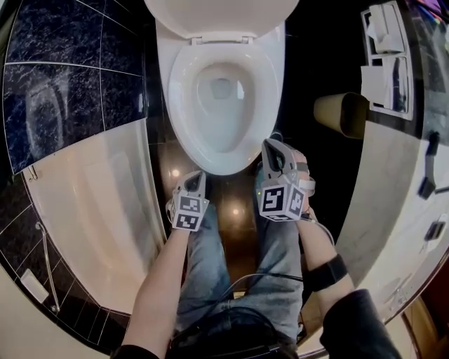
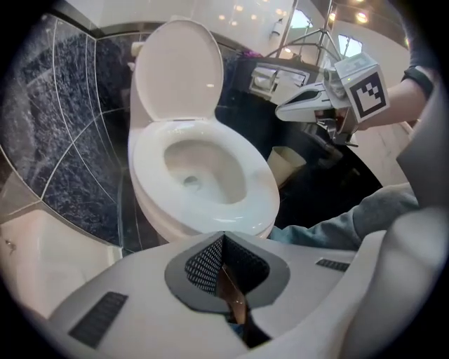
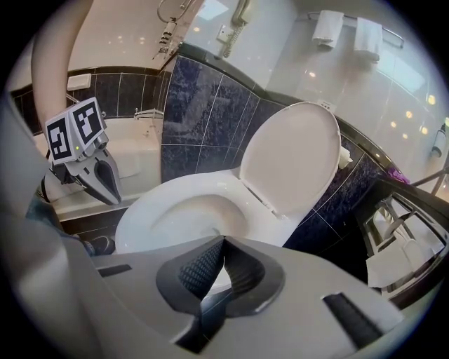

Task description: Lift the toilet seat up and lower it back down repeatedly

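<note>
White plastic, the toilet seat [image 1: 179, 105] lies flat on the bowl, with its lid [image 1: 221, 14] stood upright behind it. My right gripper [image 1: 270, 144] hangs at the seat's front right edge, fingers pressed together on nothing; I cannot tell whether it touches. My left gripper [image 1: 197, 177], likewise closed and empty, sits just off the front left rim above the dark floor [image 1: 235, 203]. The bathtub [image 1: 98, 182] crowds the left side and a tan bin [image 1: 340, 113] stands to the right, leaving a narrow lane.
</note>
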